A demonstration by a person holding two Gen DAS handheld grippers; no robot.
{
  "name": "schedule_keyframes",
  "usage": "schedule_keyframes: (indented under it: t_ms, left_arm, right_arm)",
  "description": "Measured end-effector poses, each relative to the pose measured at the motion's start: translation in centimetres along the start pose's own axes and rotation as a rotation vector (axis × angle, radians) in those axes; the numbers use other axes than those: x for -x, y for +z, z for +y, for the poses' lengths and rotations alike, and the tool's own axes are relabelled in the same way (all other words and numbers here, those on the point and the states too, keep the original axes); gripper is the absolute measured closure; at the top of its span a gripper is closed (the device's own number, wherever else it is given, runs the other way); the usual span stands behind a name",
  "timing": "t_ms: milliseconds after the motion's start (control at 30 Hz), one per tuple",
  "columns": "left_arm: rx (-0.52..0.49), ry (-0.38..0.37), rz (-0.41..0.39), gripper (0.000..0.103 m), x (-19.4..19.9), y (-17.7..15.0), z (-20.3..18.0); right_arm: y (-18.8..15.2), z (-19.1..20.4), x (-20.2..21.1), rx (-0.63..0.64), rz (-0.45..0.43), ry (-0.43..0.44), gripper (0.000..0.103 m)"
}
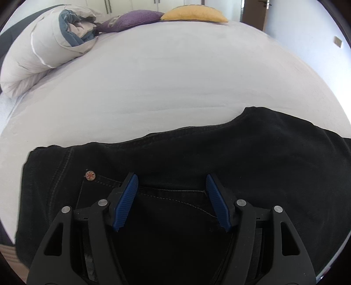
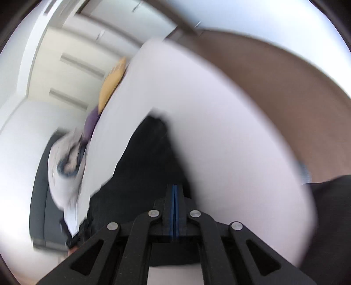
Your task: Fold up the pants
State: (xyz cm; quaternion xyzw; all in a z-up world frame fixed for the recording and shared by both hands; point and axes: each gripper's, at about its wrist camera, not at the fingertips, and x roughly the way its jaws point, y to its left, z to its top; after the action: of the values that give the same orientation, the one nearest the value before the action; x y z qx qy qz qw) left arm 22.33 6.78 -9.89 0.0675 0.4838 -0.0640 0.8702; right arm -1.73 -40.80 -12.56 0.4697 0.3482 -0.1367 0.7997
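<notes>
The black jeans (image 1: 197, 166) lie flat across the near part of the bed (image 1: 175, 76), straight under and ahead of the left tongs (image 1: 172, 186). Those tongs stand spread wide, their blue ribbed pads (image 1: 126, 203) apart with nothing between them, hovering over a stitched pocket. A small copper rivet (image 1: 90, 176) sits at the pocket corner, just to the left of the left pad. Beyond the jeans the pale sheet stretches away bare to the far end, where a rolled duvet (image 1: 37, 57) lies off to the far left, a purple cushion (image 1: 131, 20) next to it and a yellow cushion (image 1: 194, 14) further right.

The right wrist view is badly blurred and tilted. The right tongs (image 2: 175, 193) are pressed together, blue pads meeting in a thin line; whether any cloth is caught between them I cannot tell. The jeans (image 2: 149, 157) run as a dark strip ahead and slightly left of those tongs, over the pale bed (image 2: 219, 131). Far left of them the yellow cushion (image 2: 111, 85) and duvet (image 2: 65, 157) show as smears.
</notes>
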Motion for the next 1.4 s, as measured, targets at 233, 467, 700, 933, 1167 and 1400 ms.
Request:
schedule_keyframes:
  t_ms: [233,467,700,933,1167,1400]
  left_arm:
    - [-0.072,-0.147,-0.088,0.040,6.2,-0.3,-8.6]
    - [-0.198,-0.273,-0.042,0.040,6.8,-3.7,-18.4]
    - [-0.180,-0.292,0.027,0.040,4.4,-5.5,-20.0]
    - [-0.177,-0.310,0.068,0.040,3.8,-4.7,-19.0]
    - [-0.164,-0.312,0.068,0.040,3.7,-4.0,-18.9]
    - [-0.149,-0.318,0.071,0.040,3.7,-3.9,-18.7]
  right_arm:
    - [-3.1,1.5,4.5,-0.056,-0.038,0.094,0.032]
    - [-6.8,-1.2,1.0,-0.279,0.032,0.104,0.035]
    - [-7.1,-3.3,1.4,-0.416,0.014,0.201,0.032]
    - [-6.0,-1.9,-0.2,-0.418,-0.023,0.255,0.032]
    - [-5.5,-1.8,-2.0,-0.425,-0.011,0.251,0.083]
    - [-4.8,0.4,-1.5,-0.298,-0.034,0.159,0.093]
